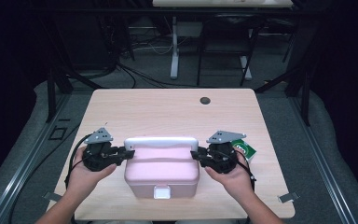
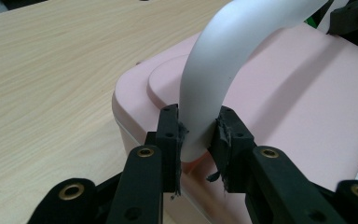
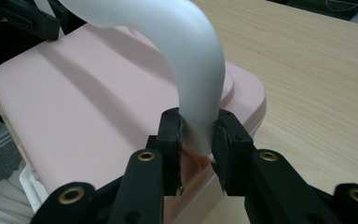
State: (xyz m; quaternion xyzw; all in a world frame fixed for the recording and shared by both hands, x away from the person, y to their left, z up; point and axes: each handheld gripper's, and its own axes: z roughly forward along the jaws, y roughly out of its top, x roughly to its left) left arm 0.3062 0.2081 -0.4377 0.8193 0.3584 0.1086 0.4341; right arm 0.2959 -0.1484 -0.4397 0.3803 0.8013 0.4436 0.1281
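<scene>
Dark surroundings frame a pale wood-grain surface (image 1: 168, 112) with a round cable hole (image 1: 205, 100) near its far edge; grey floor and the legs of other furniture lie beyond it. On the near half of the surface sits a pink box (image 1: 161, 170), lid closed, with a white latch (image 1: 161, 192) on its front wall facing me. A white handle (image 1: 161, 142) arches across the lid from one side to the other, standing upright. My left gripper (image 1: 127, 154) is at the left end of that handle; in the left gripper view both pads press on the white handle (image 2: 209, 79) just above where it meets the pink box (image 2: 307, 107), so the gripper (image 2: 199, 140) is pinching it. My right gripper (image 1: 195, 154) is at the opposite end; in the right gripper view the gripper (image 3: 198, 137) likewise clamps the handle (image 3: 191, 60) at its foot, above the pink lid (image 3: 84, 107). Each gripper comes in level from its own side. A small green-and-white packet (image 1: 243, 148) lies on the surface just beside my right gripper, partly hidden behind it.
</scene>
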